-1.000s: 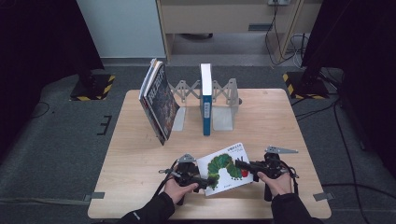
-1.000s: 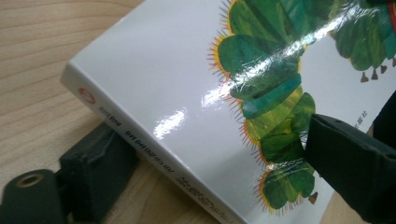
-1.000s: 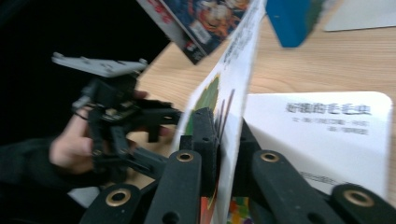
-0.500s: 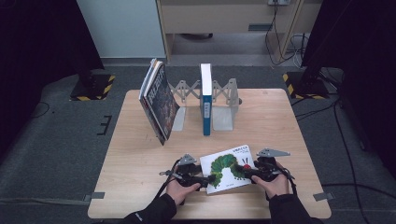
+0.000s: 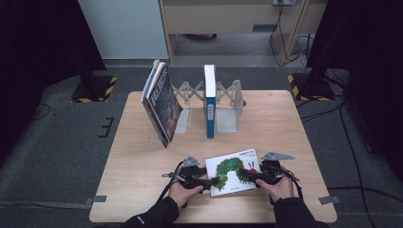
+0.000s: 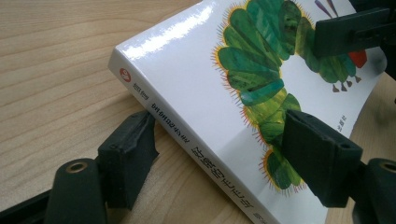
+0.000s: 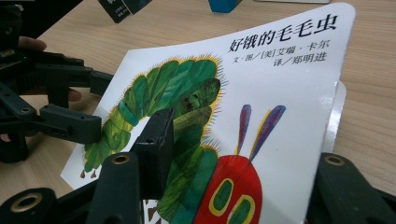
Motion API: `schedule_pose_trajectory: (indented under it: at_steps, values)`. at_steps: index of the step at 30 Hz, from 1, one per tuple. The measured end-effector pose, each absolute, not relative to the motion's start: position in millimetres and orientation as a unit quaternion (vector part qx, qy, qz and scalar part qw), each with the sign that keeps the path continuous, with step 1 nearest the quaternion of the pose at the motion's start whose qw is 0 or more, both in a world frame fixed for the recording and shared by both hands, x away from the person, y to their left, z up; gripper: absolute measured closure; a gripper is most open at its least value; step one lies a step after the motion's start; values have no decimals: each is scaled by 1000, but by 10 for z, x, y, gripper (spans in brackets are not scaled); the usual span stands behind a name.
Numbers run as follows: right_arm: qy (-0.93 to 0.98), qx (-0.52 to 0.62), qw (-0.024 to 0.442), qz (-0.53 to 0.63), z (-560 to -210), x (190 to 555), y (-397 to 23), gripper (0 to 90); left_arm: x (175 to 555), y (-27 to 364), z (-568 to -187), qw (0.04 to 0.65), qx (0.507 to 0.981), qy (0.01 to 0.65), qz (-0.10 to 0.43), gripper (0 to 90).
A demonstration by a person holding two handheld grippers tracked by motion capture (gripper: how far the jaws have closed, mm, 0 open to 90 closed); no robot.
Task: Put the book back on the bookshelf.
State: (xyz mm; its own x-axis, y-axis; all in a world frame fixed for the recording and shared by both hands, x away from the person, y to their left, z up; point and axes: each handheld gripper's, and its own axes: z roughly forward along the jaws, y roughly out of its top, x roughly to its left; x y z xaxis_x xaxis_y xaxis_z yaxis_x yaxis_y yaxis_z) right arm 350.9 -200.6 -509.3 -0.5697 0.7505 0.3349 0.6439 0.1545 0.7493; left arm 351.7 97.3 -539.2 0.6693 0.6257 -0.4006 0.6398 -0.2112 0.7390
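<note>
Both grippers, the left gripper (image 5: 213,181) and right gripper (image 5: 248,174), straddle the caterpillar book (image 5: 233,171) near the table's (image 5: 142,190) front edge, jaws just closing without yet clamping, while the far rack (image 5: 228,102) awaits it.

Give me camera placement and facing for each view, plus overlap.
High view: above the person's side, facing forward and down on the table; both hands show.
Left gripper view: rides the left gripper, faces the caterpillar book's spine; own jaws show.
Right gripper view: rides the right gripper, faces the book's cover; own jaws show.
Shared: the book, straddled from both sides.
</note>
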Motion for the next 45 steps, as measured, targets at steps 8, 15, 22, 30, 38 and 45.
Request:
schedule_pose_trajectory:
  at_steps: [8, 15, 22, 30, 38, 45]
  values:
    - [760, 448, 41, 469, -5112, 3502, -1976, 525, 3592, 971, -5396, 483, 774, 409, -12, 190]
    - [769, 451, 48, 450, -5134, 3522, -1964, 427, 3587, 988, -5390, 475, 776, 415, 1, 276]
    - [769, 467, 74, 429, -5118, 3515, -2015, 359, 3583, 984, -5389, 473, 777, 415, 5, 288]
    - [758, 503, 94, 404, -5205, 3548, -2164, 324, 3579, 982, -5385, 470, 779, 415, 10, 310]
    - [756, 510, 57, 407, -5274, 3589, -2123, 319, 3594, 1000, -5392, 476, 775, 417, 0, 309]
    - [758, 494, 40, 423, -5300, 3594, -2066, 330, 3609, 1003, -5401, 488, 769, 413, -27, 229]
